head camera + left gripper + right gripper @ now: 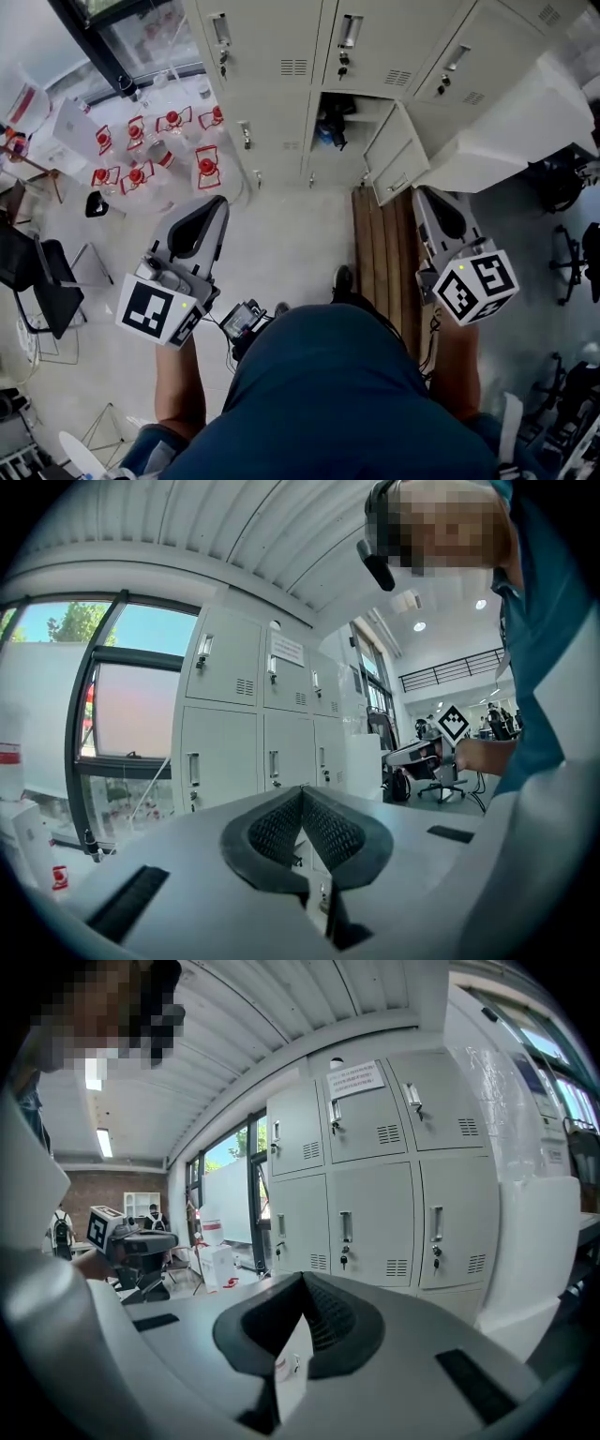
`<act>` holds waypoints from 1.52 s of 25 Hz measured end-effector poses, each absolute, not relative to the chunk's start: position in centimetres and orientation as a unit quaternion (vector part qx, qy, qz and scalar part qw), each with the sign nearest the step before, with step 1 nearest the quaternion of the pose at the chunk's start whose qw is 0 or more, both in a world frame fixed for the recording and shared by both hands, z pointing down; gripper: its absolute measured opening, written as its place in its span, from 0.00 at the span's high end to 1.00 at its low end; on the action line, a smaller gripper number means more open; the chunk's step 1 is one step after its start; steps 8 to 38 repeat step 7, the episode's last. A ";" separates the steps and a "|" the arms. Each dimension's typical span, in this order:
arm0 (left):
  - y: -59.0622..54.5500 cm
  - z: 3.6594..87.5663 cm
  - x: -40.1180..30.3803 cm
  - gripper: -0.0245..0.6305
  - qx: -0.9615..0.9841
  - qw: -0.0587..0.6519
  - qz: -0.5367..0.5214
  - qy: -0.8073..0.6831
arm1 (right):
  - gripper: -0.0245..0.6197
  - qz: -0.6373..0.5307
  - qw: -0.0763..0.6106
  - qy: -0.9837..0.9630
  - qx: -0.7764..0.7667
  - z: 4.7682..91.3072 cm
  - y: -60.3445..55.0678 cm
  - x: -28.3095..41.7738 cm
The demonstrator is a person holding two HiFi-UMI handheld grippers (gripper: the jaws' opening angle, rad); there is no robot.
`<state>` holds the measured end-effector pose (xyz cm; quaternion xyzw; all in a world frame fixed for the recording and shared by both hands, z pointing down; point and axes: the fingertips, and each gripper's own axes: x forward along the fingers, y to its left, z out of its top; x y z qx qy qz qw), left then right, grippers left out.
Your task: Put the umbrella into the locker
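The locker bank (281, 56) is pale grey painted sheet metal. Its doors are flat and rectangular, each with a louvred vent and a recessed pull, and keys hang in several locks. One open locker (370, 111) stands in the lower row, its door (398, 155) swung out to the right.

The umbrella (331, 127) sits inside the open locker, against its left side. It shows as a dark, bunched mass with a blue patch. It is too small in the head view to tell fabric from handle, and neither gripper view shows it.

On your side of the open locker lies a bench (380, 248) of brown wooden slats running lengthwise. Its near end is hidden under your torso. Left of the open locker, on the pale floor, stands a cluster of clear jugs (136, 150) with red caps.

Your left gripper (221, 199) is on your side of the open locker and to its left. Its black ribbed pads (333, 832) meet at the tips with nothing between them.

Your right gripper (417, 190) is just below the open locker's door. Its pads (328, 1321) are likewise closed tip to tip and empty, and only a strip of locker front shows through the gap behind the tips.

Each gripper body is smooth pale plastic and carries a cube (478, 286) with black-and-white square markers.
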<state>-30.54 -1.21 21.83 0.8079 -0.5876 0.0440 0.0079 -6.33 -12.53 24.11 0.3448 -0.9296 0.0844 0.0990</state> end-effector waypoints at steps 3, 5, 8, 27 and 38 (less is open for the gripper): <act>-0.2 23.2 -29.7 0.93 0.809 0.026 0.049 -0.586 | 0.91 0.085 0.100 -0.930 0.344 24.6 -11.8 -5.7; 0.3 24.2 -28.6 0.93 0.811 0.031 0.054 -0.582 | 0.91 0.088 0.101 -0.929 0.345 25.2 -11.5 -4.8; 0.7 25.0 -27.5 0.93 0.813 0.034 0.060 -0.578 | 0.91 0.091 0.104 -0.927 0.348 25.8 -11.2 -3.8; 0.7 25.0 -27.5 0.93 0.813 0.034 0.060 -0.578 | 0.91 0.091 0.104 -0.927 0.348 25.8 -11.2 -3.8; 0.7 25.0 -27.5 0.93 0.813 0.034 0.060 -0.578 | 0.91 0.091 0.104 -0.927 0.348 25.8 -11.2 -3.8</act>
